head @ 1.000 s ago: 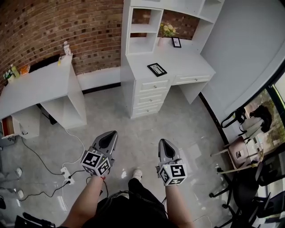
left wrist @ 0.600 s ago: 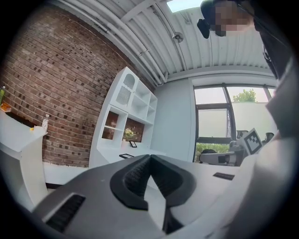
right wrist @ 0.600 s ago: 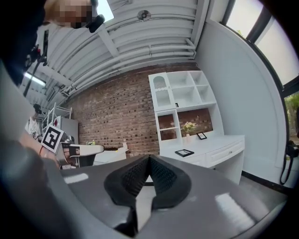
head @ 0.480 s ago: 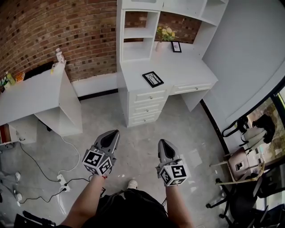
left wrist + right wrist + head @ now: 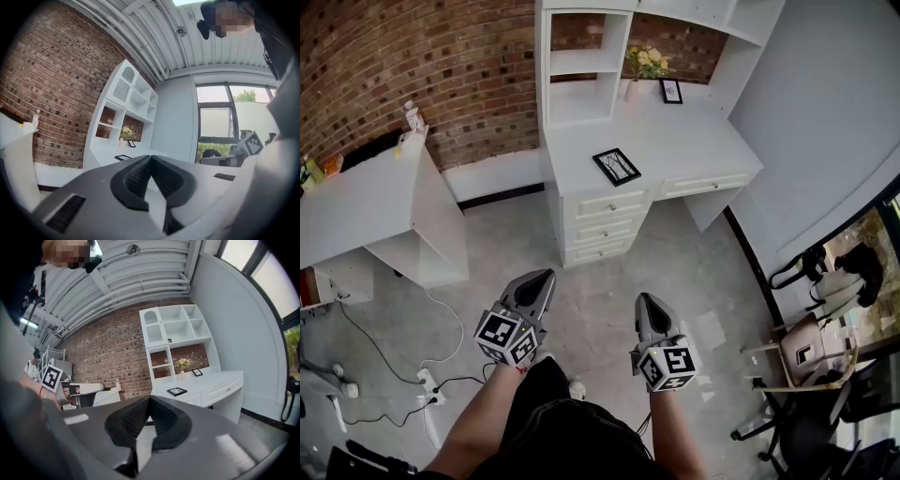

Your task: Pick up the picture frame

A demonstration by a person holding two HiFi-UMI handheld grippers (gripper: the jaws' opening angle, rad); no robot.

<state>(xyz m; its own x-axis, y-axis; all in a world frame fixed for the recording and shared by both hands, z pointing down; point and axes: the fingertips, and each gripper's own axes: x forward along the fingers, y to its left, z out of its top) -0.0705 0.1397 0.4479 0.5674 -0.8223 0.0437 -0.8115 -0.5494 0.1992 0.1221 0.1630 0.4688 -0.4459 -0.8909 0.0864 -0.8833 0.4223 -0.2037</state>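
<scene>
A black picture frame [image 5: 617,166] lies flat on the white desk [image 5: 694,141] against the brick wall; it also shows as the flat frame [image 5: 123,157] in the left gripper view and the flat frame [image 5: 177,391] in the right gripper view. A smaller frame [image 5: 671,91] stands upright at the back of the desk beside a vase of flowers [image 5: 643,66]. My left gripper [image 5: 536,278] and right gripper [image 5: 647,302] are held level over the floor, well short of the desk. Both are shut with nothing between the jaws.
The desk has a drawer stack [image 5: 609,230] facing me and shelves above. A second white table [image 5: 366,192] stands at the left, with cables and a power strip [image 5: 427,380] on the floor by it. Chairs [image 5: 811,347] crowd the right by the window.
The desk and the flat frame have come nearer and sit lower in the head view. Both grippers have travelled forward together, still shut.
</scene>
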